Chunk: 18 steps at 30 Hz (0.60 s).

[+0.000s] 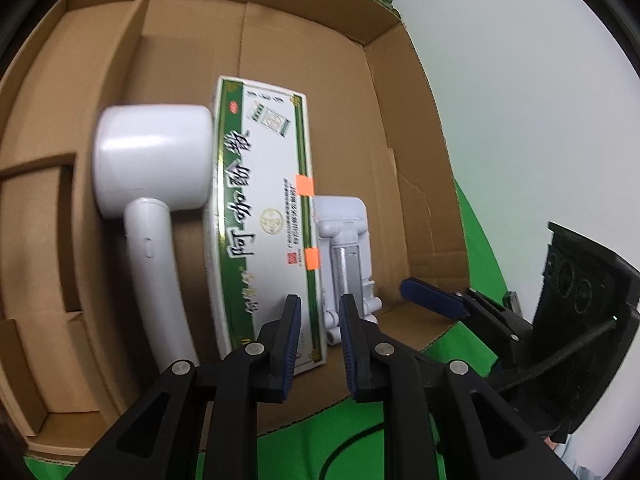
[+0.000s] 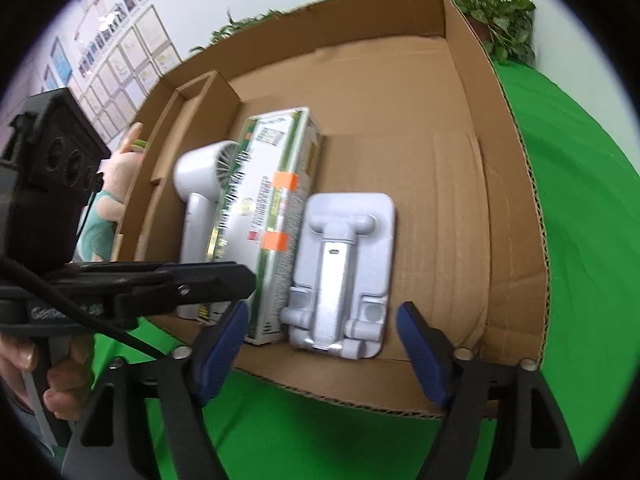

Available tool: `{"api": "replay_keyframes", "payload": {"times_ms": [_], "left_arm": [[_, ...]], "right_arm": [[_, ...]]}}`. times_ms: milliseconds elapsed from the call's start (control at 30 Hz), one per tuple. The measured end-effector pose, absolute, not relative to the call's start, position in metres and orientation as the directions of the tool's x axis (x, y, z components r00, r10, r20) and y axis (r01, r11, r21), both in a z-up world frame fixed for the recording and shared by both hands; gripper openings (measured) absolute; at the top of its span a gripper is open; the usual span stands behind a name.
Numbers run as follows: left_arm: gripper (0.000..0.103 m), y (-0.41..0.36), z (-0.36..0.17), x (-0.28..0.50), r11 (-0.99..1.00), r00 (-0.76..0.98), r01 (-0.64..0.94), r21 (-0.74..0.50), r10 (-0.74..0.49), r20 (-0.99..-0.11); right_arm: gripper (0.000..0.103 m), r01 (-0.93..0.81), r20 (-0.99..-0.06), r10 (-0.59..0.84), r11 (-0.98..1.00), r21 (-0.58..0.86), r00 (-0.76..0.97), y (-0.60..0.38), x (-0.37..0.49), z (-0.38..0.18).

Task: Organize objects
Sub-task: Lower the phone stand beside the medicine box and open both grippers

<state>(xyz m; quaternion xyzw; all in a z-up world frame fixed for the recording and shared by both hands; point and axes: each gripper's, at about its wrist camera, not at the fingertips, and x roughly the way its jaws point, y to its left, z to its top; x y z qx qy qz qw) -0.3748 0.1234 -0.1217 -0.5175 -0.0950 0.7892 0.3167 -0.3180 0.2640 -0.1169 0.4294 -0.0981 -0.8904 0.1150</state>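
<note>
Inside cardboard tray [image 2: 460, 128], white folding stand [image 2: 344, 272], left claw [image 1: 320, 328] nearly closed, empty, right claw [image 2: 324, 344] wide open

A green-draped table against a pale wall, with plants behind.

A bright green cloth [image 2: 580, 240] covers the work surface and shows smooth and evenly lit in both wrist views. Behind it rises a plain white wall [image 1: 520, 100]. On the left of the right wrist view, rows of framed papers [image 2: 120, 52] hang on the wall, too small to read. Leafy green potted plants [image 2: 496, 12] stand at the far edge of the cloth. The light is soft and even, without hard shadows.
</note>
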Motion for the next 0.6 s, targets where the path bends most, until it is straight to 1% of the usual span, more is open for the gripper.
{"api": "replay_keyframes", "payload": {"times_ms": [33, 67, 133, 200, 267, 367, 400, 433, 467, 533, 600], "left_arm": [[0.03, 0.122, -0.119, -0.374, -0.786, -0.279, -0.401, -0.471, 0.594, -0.754], [0.036, 0.121, -0.118, -0.373, -0.787, -0.29, -0.4, -0.47, 0.595, -0.75], [0.061, 0.121, -0.115, -0.371, -0.788, -0.31, -0.395, -0.473, 0.599, -0.739], [0.063, 0.123, -0.112, -0.369, -0.799, -0.322, -0.394, -0.454, 0.583, -0.746], [0.063, 0.13, -0.111, -0.371, -0.813, -0.332, -0.403, -0.42, 0.557, -0.761], [0.065, 0.137, -0.104, -0.365, -0.831, -0.363, -0.41, -0.376, 0.527, -0.768], [0.073, 0.14, -0.101, -0.363, -0.839, -0.376, -0.414, -0.354, 0.512, -0.772], [0.085, 0.143, -0.101, -0.362, -0.852, -0.385, -0.409, -0.328, 0.487, -0.784], [0.088, 0.147, -0.103, -0.362, -0.873, -0.393, -0.394, -0.286, 0.442, -0.807], [0.09, 0.151, -0.109, -0.366, -0.901, -0.381, -0.357, -0.246, 0.381, -0.842], [0.09, 0.148, -0.116, -0.371, -0.9, -0.336, -0.333, -0.28, 0.391, -0.857]], "right_arm": [[0.082, 0.129, -0.734, -0.285, -0.956, 0.264, -0.617, 0.262, -0.315, -0.115], [0.084, 0.135, -0.727, -0.276, -0.959, 0.248, -0.628, 0.26, -0.313, -0.113], [0.088, 0.159, -0.71, -0.268, -0.963, 0.218, -0.651, 0.257, -0.305, -0.108], [0.095, 0.18, -0.697, -0.282, -0.959, 0.217, -0.66, 0.255, -0.301, -0.106], [0.103, 0.201, -0.681, -0.297, -0.955, 0.219, -0.67, 0.252, -0.297, -0.104], [0.103, 0.218, -0.666, -0.3, -0.954, 0.206, -0.683, 0.252, -0.29, -0.1], [0.103, 0.22, -0.661, -0.301, -0.954, 0.205, -0.688, 0.252, -0.288, -0.1], [0.103, 0.221, -0.653, -0.304, -0.953, 0.209, -0.693, 0.253, -0.286, -0.099], [0.103, 0.22, -0.647, -0.307, -0.952, 0.214, -0.698, 0.254, -0.285, -0.099], [0.103, 0.214, -0.632, -0.313, -0.949, 0.23, -0.709, 0.258, -0.282, -0.098], [0.103, 0.209, -0.624, -0.317, -0.947, 0.243, -0.714, 0.261, -0.281, -0.098]]}}
